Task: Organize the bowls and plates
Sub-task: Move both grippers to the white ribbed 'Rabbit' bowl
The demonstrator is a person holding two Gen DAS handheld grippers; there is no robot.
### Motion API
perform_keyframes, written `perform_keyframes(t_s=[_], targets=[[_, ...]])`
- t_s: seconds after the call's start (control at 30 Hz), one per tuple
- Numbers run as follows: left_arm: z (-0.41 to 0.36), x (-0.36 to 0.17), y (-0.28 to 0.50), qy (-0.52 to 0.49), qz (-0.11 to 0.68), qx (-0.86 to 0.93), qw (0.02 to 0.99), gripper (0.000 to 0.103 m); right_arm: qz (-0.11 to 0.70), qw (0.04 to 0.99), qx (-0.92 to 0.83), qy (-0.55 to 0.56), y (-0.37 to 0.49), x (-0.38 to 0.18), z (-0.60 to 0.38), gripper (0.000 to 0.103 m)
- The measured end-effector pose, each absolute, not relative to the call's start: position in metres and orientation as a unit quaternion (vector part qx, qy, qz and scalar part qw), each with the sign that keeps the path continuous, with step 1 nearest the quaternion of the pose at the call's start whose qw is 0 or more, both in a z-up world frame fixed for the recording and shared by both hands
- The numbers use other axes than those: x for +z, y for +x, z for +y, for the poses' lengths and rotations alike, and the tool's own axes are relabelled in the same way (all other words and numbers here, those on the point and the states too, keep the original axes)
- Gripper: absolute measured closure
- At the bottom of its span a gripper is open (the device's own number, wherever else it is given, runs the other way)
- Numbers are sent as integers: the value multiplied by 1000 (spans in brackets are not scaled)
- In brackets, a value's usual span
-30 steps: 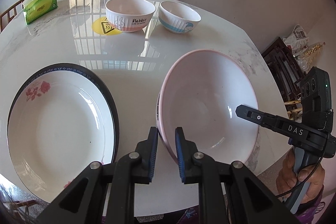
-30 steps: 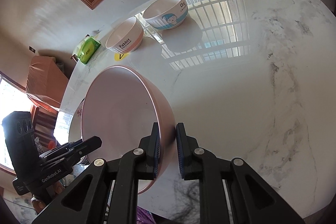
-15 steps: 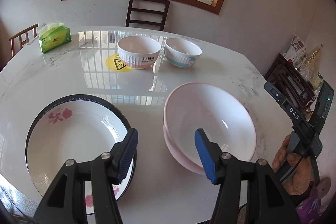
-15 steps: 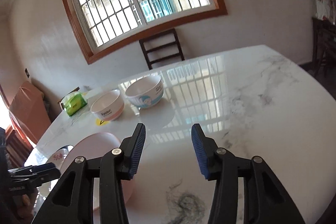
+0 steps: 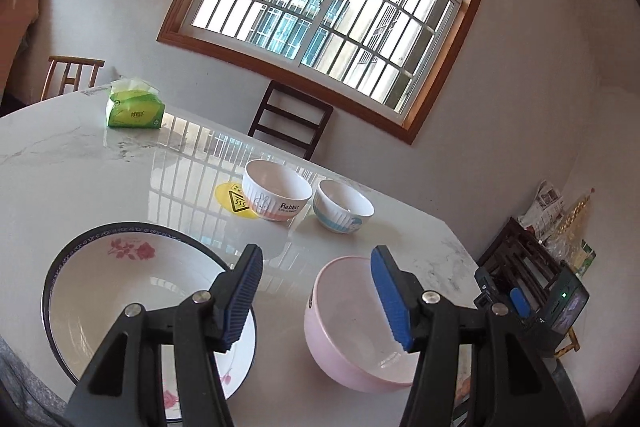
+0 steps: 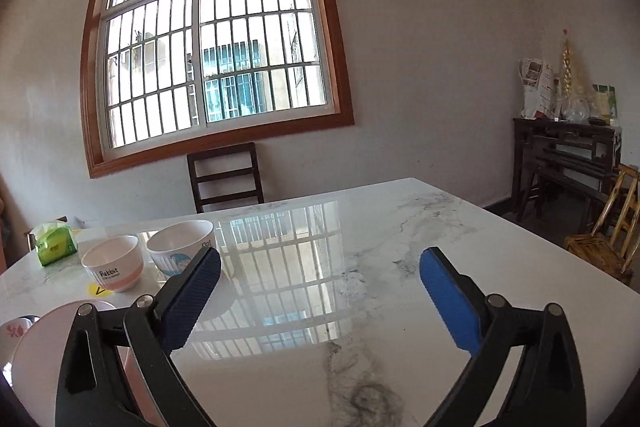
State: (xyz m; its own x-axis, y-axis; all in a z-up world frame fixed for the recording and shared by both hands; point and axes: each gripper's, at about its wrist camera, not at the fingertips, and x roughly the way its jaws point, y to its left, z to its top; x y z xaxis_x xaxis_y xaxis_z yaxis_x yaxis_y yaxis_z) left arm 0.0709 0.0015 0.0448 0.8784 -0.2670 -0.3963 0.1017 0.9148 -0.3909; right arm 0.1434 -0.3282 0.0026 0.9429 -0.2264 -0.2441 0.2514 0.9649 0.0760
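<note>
A large pink bowl rests on the white marble table, just right of a dark-rimmed plate with red flowers. My left gripper is open and empty, raised above the gap between plate and bowl. Farther back stand a pink "Rabbit" bowl and a blue-striped bowl. My right gripper is open and empty above the table; the pink bowl lies at its lower left, with the Rabbit bowl and blue-striped bowl beyond.
A green tissue pack sits at the table's far left. A yellow warning sticker lies by the Rabbit bowl. A dark chair stands behind the table under the window. A dark wooden cabinet stands at the right wall.
Both grippers were shut on the pink bowl's rim one second ago. They let go, opened wide and lifted back; the bowl now rests on the table.
</note>
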Motion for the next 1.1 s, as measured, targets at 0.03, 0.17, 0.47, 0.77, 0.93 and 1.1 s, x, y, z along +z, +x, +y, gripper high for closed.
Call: perform_keyframes(t_s=[0.03,0.17,0.47,0.77,0.93,1.1], targets=[[-1,46,74,-161,234,-97,954,45,122,983,-131,29,145,2,-319,1],[-7,51,80,-105,264,-105,953,45,159,983,-89,7,154,-1,-307,1],[15,61,140,-95,361,-102,922,45,294,943,96,126,206,21,-336,15],[43,80,236,-107,389,-114,908,37,470,817,295,158,298,83,-246,29],[50,65,295,-127,429,-139,883,37,530,785,282,153,348,61,-207,45],[51,49,331,-122,449,-134,875,37,567,767,253,163,379,26,-184,63]])
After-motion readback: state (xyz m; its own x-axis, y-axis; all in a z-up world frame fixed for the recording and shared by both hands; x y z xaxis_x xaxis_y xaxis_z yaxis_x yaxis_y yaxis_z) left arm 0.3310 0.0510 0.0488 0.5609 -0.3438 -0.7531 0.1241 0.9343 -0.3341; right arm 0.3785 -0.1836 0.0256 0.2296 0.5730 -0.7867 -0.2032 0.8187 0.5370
